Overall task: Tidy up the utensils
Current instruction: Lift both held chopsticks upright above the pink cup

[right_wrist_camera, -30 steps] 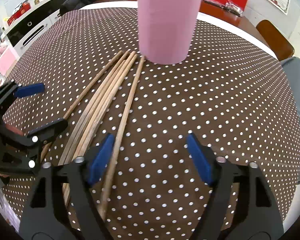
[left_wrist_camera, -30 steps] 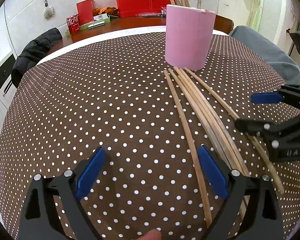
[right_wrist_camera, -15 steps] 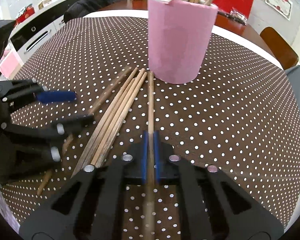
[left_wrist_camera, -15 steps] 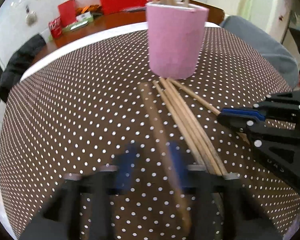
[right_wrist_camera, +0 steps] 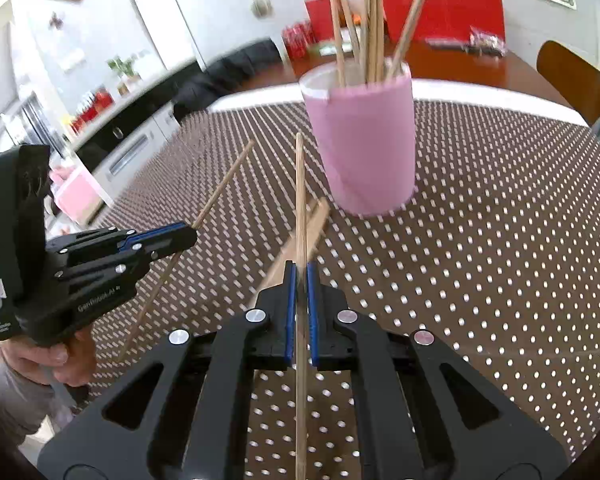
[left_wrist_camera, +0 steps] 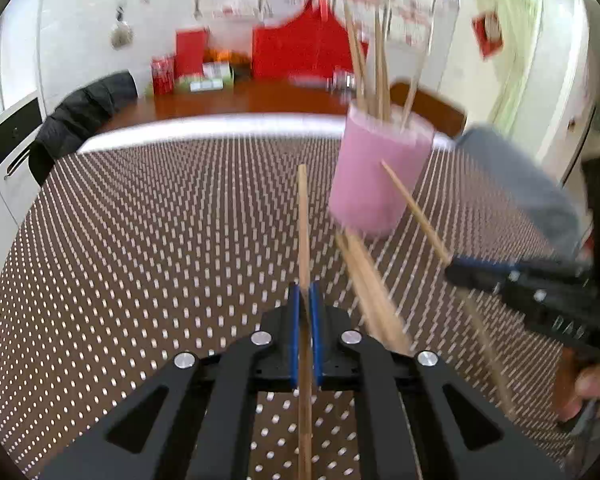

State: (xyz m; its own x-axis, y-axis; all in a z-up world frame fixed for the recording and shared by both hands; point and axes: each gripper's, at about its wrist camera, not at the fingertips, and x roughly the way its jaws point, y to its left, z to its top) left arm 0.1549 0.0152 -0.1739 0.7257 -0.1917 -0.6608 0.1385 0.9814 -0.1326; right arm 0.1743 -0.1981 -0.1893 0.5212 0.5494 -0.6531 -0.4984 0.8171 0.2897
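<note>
A round table (left_wrist_camera: 148, 216) under a brown cloth with white dots fills most of the room's middle, and a pink cup (right_wrist_camera: 362, 140) stands on it toward the far side, several wooden sticks poking up out of its mouth. A loose bundle of chopsticks (left_wrist_camera: 374, 300) lies flat on the cloth, its far ends just short of the cup's base.

The left gripper (left_wrist_camera: 305, 320) is clenched on one chopstick (left_wrist_camera: 302, 224), held clear of the table and pointing ahead, its tip to the left of the cup. The right gripper (right_wrist_camera: 299, 304) is likewise clamped on a second chopstick (right_wrist_camera: 300, 200), raised above the cloth with its tip close beside the cup's left wall. In the right view, the left gripper's stick slants up from its blue pads (right_wrist_camera: 160, 236).
</note>
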